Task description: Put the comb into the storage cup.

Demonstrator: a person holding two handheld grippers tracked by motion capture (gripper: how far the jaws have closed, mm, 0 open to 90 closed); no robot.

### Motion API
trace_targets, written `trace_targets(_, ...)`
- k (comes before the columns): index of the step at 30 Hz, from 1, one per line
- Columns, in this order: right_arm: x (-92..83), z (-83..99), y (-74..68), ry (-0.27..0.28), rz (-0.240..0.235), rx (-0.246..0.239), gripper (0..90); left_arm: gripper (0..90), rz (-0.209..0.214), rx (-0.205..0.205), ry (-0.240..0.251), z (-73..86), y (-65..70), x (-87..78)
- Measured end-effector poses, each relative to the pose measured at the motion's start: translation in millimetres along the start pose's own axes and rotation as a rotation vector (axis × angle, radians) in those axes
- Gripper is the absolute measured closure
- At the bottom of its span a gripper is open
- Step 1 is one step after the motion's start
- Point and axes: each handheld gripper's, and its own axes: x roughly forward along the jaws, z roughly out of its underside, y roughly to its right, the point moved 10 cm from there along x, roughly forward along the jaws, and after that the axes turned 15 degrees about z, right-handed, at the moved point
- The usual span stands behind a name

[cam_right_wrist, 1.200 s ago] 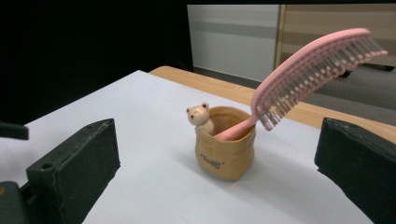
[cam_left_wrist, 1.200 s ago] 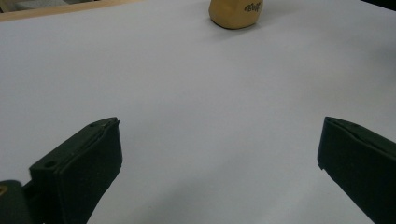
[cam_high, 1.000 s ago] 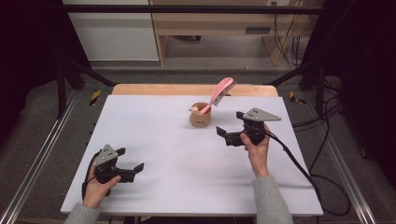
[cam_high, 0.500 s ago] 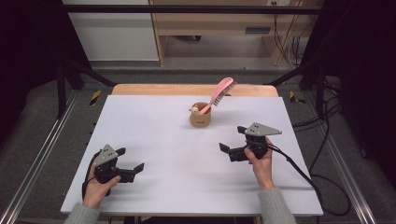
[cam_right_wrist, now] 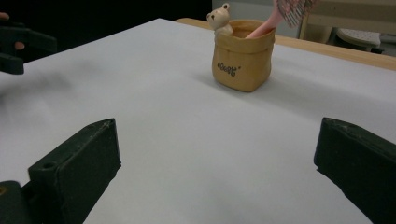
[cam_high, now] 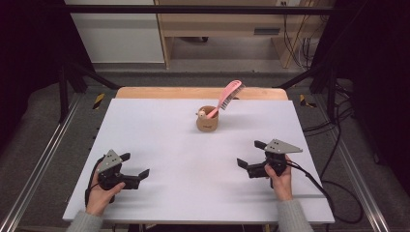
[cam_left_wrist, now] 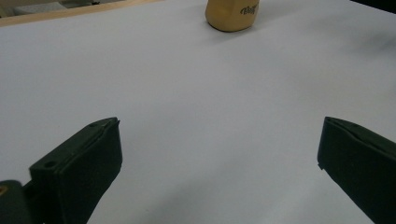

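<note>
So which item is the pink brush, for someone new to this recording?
Start at the white table and go toward its far edge, to the small tan holder with a bear figure on its rim. The pink brush stands in it, leaning right, bristled head uppermost.

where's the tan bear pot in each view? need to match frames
High view: tan bear pot, centre, far half of the table.
Left gripper view: top edge, right of centre, top cut off.
Right gripper view: upper middle.
Shared landmark: the dark lettering on its front.
</note>
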Motion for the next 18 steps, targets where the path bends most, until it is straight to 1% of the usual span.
trace_targets(2,-3.2,4.5,3.6,-0.003,0.007,0.007,1.2,0.0,-0.001,0.001,-0.002,0.6,-0.1,0.3)
trace_targets(8,-14.0,14.4,13.4,0.005,0.008,0.048,1.2,0.0,0.002,0.003,-0.005,1.0,0.3,1.1)
trace_targets(10,-16.1,19.1,16.8,0.0,0.012,0.046,1.1,0.0,0.002,0.003,-0.004,1.0,0.3,1.2)
trace_targets(13,-19.0,24.3,20.7,-0.006,0.015,0.057,1.0,0.0,0.002,0.003,-0.005,1.3,0.2,1.3)
trace_targets(15,-20.4,27.1,23.2,-0.01,0.02,0.052,0.7,0.0,0.003,0.004,-0.006,1.5,0.1,1.6)
trace_targets(18,-21.7,29.2,24.8,-0.011,0.021,0.062,0.7,0.0,0.003,0.002,-0.005,1.8,0.3,1.8)
